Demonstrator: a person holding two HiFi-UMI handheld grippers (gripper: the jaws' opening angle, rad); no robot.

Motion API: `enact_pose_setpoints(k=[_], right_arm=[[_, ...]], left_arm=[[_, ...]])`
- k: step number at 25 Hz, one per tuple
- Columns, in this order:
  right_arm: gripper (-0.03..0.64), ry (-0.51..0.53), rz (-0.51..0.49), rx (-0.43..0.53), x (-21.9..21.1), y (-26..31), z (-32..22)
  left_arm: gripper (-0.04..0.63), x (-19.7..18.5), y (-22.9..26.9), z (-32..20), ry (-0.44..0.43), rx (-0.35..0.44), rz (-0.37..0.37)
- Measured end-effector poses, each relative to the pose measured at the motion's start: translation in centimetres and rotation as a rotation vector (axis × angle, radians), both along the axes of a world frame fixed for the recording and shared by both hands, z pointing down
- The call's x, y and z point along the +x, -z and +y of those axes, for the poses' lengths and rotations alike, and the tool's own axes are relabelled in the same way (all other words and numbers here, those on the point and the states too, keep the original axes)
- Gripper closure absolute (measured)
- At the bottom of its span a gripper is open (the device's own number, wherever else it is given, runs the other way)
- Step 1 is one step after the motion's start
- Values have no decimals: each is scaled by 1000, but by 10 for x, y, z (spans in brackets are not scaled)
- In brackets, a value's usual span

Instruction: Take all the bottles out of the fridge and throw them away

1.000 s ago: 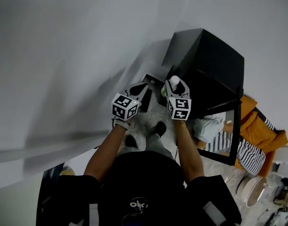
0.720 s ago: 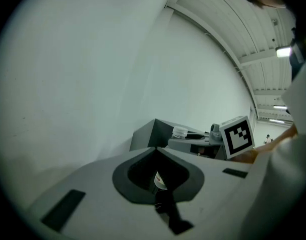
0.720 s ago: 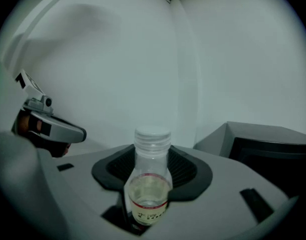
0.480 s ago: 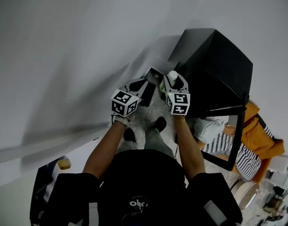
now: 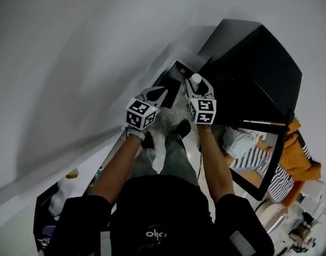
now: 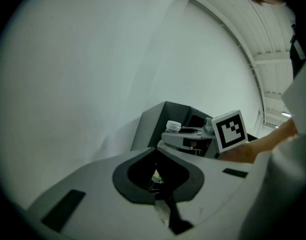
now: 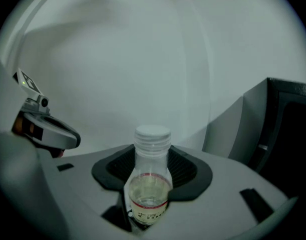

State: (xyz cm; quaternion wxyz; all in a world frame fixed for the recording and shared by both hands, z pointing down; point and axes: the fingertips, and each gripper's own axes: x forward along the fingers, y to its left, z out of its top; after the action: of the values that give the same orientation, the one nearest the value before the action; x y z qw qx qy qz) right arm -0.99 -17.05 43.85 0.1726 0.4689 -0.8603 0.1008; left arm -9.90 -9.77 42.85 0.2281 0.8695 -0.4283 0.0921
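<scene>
While clamped upright between the jaws of the right gripper (image 7: 151,156), the bottle (image 7: 150,184) is outside the fridge (image 5: 259,52), carried in the air near the white wall (image 5: 98,63). Its white cap stands above the jaw tips and pale liquid fills its lower part. The left gripper (image 6: 156,151) is closed on nothing, beside its partner. Below both sits a dark open container (image 5: 172,89), probably the bin.

Risk: the pads bear only on the smooth round body. A tilt or slackened grip could let the bottle slip and land outside that narrow opening.

Count: one bottle, two grippers, one fridge, one container.
</scene>
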Motion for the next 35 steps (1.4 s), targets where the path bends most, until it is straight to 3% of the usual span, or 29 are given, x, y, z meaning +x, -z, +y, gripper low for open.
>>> enact_pose_setpoints(k=[21,35], right_arm=[[416,63,-14,-250,-13,-250,5],[414,73,6,-365,-25,-377,12]], left_arm=[[594,16,-200,18,13,-235,-25],[594,6,-291,26,49,-311,7]])
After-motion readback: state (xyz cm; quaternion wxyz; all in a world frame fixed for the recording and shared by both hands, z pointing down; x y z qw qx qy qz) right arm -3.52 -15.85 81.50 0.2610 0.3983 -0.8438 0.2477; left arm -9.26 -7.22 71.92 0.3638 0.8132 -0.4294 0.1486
